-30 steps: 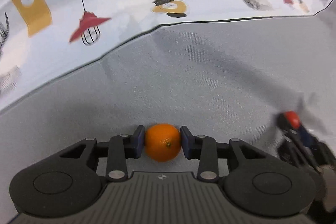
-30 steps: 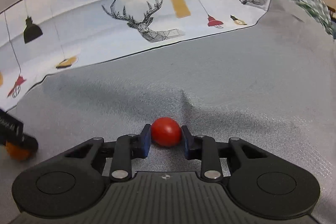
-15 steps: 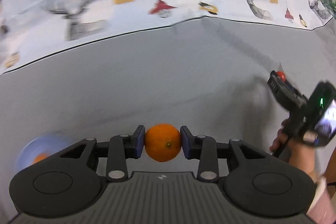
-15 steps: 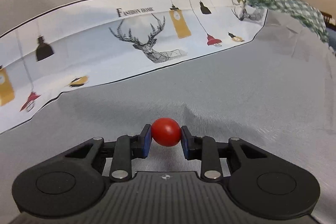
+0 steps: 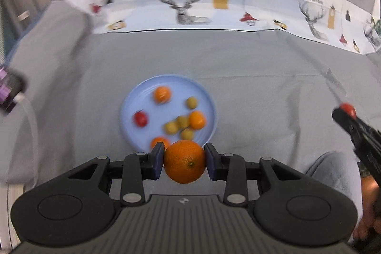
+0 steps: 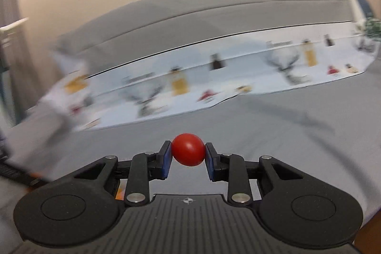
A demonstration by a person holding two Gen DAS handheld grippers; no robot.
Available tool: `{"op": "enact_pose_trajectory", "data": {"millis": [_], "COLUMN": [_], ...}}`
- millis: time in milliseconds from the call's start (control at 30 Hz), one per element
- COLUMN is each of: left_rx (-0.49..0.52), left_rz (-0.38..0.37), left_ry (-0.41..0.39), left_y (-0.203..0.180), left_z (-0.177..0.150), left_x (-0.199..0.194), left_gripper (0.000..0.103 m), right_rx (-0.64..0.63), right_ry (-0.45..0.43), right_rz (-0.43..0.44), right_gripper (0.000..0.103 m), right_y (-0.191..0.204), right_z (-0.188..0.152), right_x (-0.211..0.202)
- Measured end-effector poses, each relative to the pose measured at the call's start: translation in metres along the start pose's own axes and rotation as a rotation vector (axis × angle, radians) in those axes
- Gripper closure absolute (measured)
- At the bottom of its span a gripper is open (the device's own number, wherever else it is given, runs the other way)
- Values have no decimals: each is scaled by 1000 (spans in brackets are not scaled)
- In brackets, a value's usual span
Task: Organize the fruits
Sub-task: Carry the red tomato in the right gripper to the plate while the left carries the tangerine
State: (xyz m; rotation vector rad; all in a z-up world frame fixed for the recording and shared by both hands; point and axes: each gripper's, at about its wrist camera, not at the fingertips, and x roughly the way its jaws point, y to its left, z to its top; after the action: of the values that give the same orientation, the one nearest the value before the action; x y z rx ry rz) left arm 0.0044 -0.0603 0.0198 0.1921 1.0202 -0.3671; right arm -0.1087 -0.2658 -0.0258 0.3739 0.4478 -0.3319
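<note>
Change: a blue plate (image 5: 209, 108) of fruit came into view just beyond the left gripper (image 5: 184, 164).
Left gripper: clamped a round, dimpled orange (image 5: 184, 164).
Right gripper (image 6: 188, 154): pinched a smooth red tomato (image 6: 188, 152).

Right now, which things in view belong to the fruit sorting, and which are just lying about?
Part of the job:
- orange clamped in the left gripper
- red fruit clamped in the right gripper
- blue plate already holding small orange, yellow and red fruits

Just lying about:
- grey cover
- deer-print cloth
- purple device with cable at the left edge
</note>
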Motion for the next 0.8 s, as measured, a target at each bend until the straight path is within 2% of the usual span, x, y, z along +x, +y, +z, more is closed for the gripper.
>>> {"op": "enact_pose_trajectory", "data": {"millis": [67, 200, 333, 500, 800], "left_rx": [-25, -86, -128, -168, -188], "left_rz": [13, 19, -7, -38, -60], "left_ry": [-24, -80, -128, -173, -212], "left_y": [13, 31, 42, 56, 68], "left_z": [-18, -52, -79, -90, -95], "left_x": [-14, -42, -64, -80, -88], "left_gripper": [63, 63, 63, 63, 63], "right_rx": [-19, -108, -173, -305, -352], "right_ry": [27, 18, 56, 74, 52], "right_rz": [64, 120, 171, 194, 170], "right_gripper": [72, 72, 72, 72, 72], "right_y": [18, 55, 86, 118, 137], "right_z": [-4, -7, -19, -32, -29], "right_x": [-23, -53, -72, -93, -101]}}
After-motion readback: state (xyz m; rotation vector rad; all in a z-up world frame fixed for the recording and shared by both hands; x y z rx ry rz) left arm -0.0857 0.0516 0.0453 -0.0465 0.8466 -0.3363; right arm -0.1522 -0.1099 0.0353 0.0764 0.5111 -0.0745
